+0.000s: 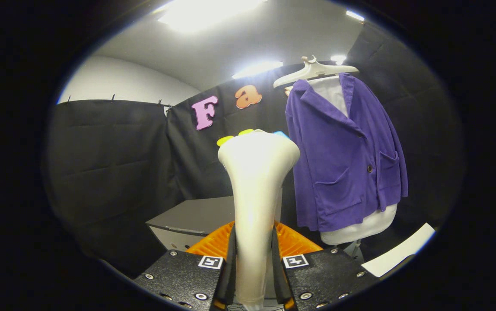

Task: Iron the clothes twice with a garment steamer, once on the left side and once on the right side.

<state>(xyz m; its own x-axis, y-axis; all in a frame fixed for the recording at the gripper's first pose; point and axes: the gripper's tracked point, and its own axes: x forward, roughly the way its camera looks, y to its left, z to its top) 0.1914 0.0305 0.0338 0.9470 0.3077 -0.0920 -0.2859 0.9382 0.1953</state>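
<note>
Purple corduroy jacket [345, 155] is hanging on a white hanger [315, 71] over a white mannequin torso [360, 226], beyond and to the right of the fingers. White plastic garment steamer [254, 181] is standing upright, handle clenched between both fingers of the gripper [253, 263], head well apart from the cloth; judged next: swinging right.

Steamer [254, 190] upright between jaws; jacket [343, 155] on hanger [315, 71] beyond, right; box [196, 218] behind steamer.
</note>
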